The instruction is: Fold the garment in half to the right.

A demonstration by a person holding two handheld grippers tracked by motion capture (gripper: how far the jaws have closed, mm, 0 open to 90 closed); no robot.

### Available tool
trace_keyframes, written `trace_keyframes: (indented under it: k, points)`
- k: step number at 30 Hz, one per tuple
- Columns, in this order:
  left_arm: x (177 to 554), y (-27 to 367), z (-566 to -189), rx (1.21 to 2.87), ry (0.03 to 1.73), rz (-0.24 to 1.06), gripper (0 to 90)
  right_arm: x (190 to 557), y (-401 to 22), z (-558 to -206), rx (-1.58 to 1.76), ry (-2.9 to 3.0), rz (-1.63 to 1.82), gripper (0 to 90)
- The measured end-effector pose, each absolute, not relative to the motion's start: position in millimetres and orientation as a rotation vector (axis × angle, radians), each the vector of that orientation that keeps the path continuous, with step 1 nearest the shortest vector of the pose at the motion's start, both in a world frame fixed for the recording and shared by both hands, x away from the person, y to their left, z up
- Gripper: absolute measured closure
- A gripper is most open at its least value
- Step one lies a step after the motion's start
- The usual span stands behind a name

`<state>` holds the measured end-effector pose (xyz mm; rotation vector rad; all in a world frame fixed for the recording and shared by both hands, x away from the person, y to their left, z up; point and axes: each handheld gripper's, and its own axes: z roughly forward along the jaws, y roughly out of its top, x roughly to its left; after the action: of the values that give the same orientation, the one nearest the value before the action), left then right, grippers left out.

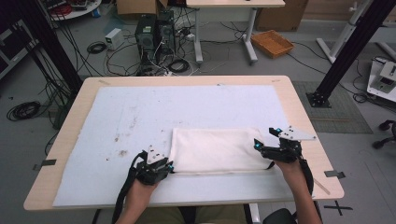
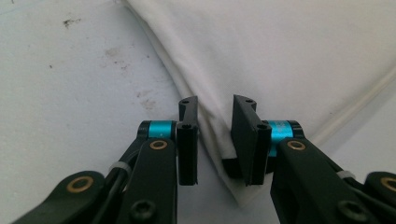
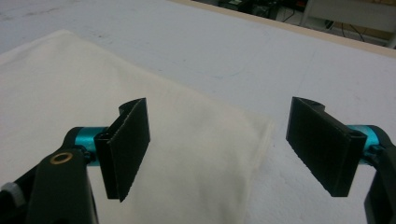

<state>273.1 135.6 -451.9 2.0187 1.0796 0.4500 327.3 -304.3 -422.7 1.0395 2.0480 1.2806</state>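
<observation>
A folded white cloth (image 1: 217, 149) lies flat on the white mat (image 1: 140, 112), right of centre near the table's front. My left gripper (image 1: 167, 165) is at the cloth's front left corner. In the left gripper view its jaws (image 2: 215, 105) stand a narrow gap apart, pinching the layered corner of the cloth (image 2: 289, 56) between them. My right gripper (image 1: 266, 138) hovers at the cloth's right end, held by a hand. In the right gripper view it (image 3: 219, 116) is wide open, straddling the right edge of the cloth (image 3: 60, 93), with nothing touching the pads.
The mat covers most of the wooden table (image 1: 303, 116) and has brown stains (image 1: 122, 152) at its left. Beyond the table, computers and cables (image 1: 154, 37), an orange basket (image 1: 272, 43) and black frame posts (image 1: 345, 51) stand on the floor.
</observation>
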Motion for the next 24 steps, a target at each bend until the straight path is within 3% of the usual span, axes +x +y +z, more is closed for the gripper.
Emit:
trace_keyframes:
  k: [3,7,16,24]
  points:
    - [276,139,-452,2.002,1.099,0.407,72.8,327,-298,-418,1.031,2.053,1.313,21.4]
    - [279,144,-451,1.967,1.134,0.296,84.7,327,-285,-405,0.99,2.07,1.356,21.4]
    - [280,149,-450,1.948,1.145,0.216,86.0,343,-231,-381,0.857,2.202,1.351,21.4]
    - [280,152,-447,1.935,1.108,0.207,85.9,380,-149,-370,0.74,2.378,1.265,21.4]
